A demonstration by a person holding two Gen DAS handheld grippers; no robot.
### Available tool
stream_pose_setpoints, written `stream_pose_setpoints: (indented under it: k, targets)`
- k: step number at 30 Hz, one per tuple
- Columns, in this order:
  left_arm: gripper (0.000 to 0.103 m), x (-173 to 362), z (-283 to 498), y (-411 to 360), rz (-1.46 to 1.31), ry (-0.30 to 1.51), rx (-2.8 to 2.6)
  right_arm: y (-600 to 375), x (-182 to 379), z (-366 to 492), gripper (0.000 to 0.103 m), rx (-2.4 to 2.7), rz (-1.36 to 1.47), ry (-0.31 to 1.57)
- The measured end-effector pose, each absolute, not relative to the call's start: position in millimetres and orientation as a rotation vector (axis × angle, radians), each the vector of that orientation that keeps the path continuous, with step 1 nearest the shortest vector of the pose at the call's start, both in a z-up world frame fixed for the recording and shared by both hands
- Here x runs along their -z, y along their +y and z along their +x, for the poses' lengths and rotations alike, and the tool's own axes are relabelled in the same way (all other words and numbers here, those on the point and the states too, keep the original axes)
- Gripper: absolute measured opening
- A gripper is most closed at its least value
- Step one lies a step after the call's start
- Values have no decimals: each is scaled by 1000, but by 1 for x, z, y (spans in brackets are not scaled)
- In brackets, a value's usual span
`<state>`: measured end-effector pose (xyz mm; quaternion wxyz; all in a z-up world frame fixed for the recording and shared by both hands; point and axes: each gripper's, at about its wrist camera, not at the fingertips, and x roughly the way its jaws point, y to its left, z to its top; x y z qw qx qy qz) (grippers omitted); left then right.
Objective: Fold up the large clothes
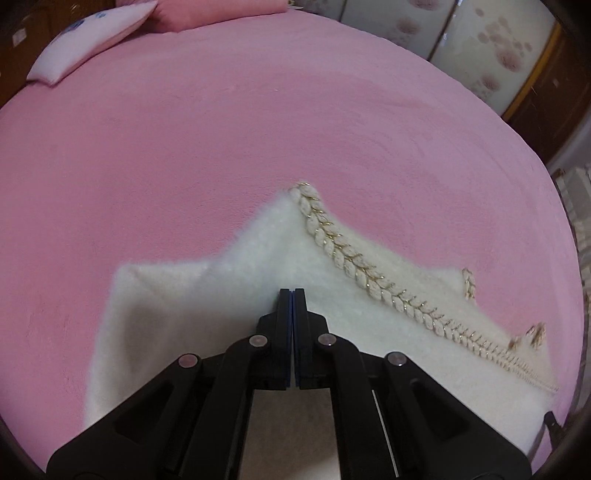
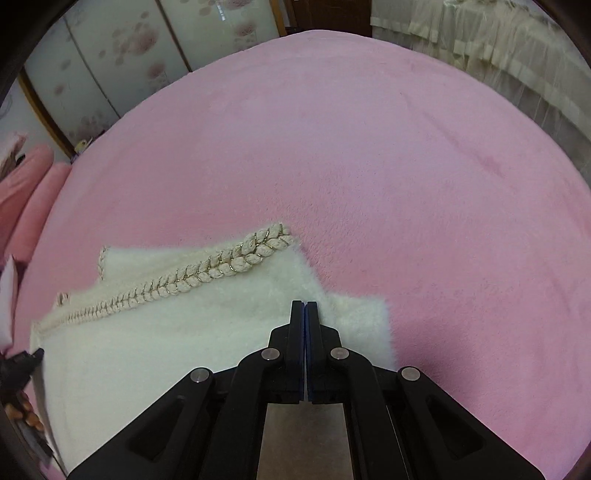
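A fluffy white garment [image 1: 192, 306] with a braided cream and gold trim [image 1: 351, 258] lies on the pink bed [image 1: 258, 129]. It also shows in the right wrist view [image 2: 147, 339], with the trim [image 2: 221, 266] running up to the right. My left gripper [image 1: 292, 291] is shut, its tips over the white cloth. My right gripper [image 2: 305, 304] is shut, its tips over the cloth near its right edge. Whether either pinches fabric cannot be told.
A pale pillow [image 1: 88, 40] and a pink pillow [image 1: 207, 11] lie at the far left of the bed. Flowered wardrobe doors [image 2: 122, 48] and cream curtains [image 2: 498, 48] stand beyond the bed. Pink pillows [image 2: 26, 199] lie at the left.
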<state>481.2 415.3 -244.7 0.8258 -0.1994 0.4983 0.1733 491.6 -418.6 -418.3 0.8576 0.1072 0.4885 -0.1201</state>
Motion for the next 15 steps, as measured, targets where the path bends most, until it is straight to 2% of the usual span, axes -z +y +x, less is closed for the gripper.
stream_pose_setpoints:
  k: [3, 6, 10, 15]
  targets:
    - [1, 240, 484, 414, -382, 1081, -384, -403, 409, 495, 0, 445, 194, 1087]
    - [1, 234, 476, 411, -364, 1107, -385, -409, 395, 477, 0, 401, 440, 1093]
    - [1, 224, 458, 394, -392, 1132, -353, -367, 384, 473, 0, 192, 495, 1096]
    - [1, 234, 409, 370, -338, 1209, -330, -297, 398, 474, 0, -121, 561, 1175]
